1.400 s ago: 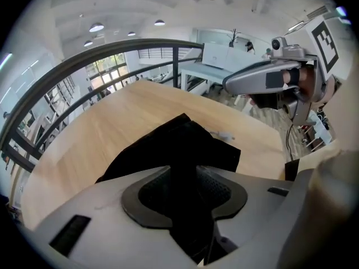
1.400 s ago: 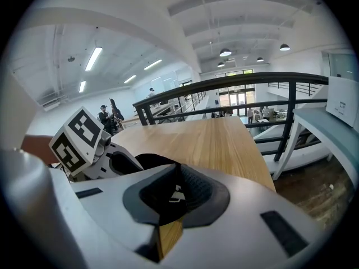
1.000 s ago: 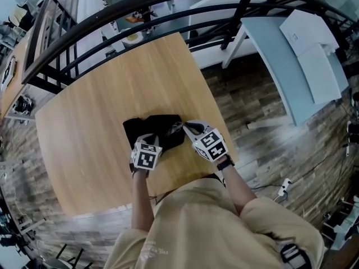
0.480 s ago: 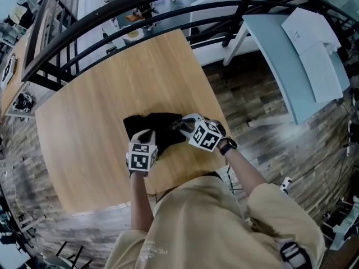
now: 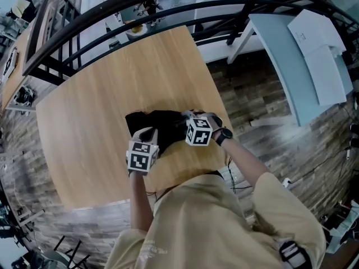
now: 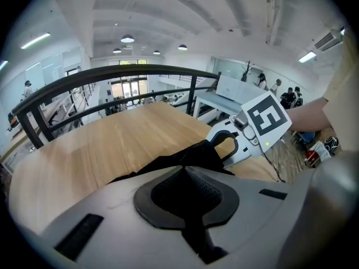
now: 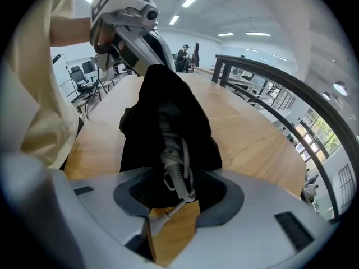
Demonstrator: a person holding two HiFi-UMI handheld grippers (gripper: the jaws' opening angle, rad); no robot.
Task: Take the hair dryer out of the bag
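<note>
A black bag lies on the wooden table just in front of me. My left gripper is shut on the bag's near edge and holds the black fabric up off the table. My right gripper is at the bag's right end, pointing down into it. Its jaws are opening, and the hair dryer's grey ribbed cord runs out of the bag between them with wood showing in the gap. The dryer's body is hidden inside the bag. Each gripper shows in the other's view: the right gripper, the left gripper.
A black curved railing runs behind the table's far edge. A pale blue table with white papers stands at the right over plank flooring. The table's near edge is close to my body.
The right gripper has rolled and dropped left onto the bag's right end, and its jaws have parted. The left gripper has lifted the bag's edge slightly.
</note>
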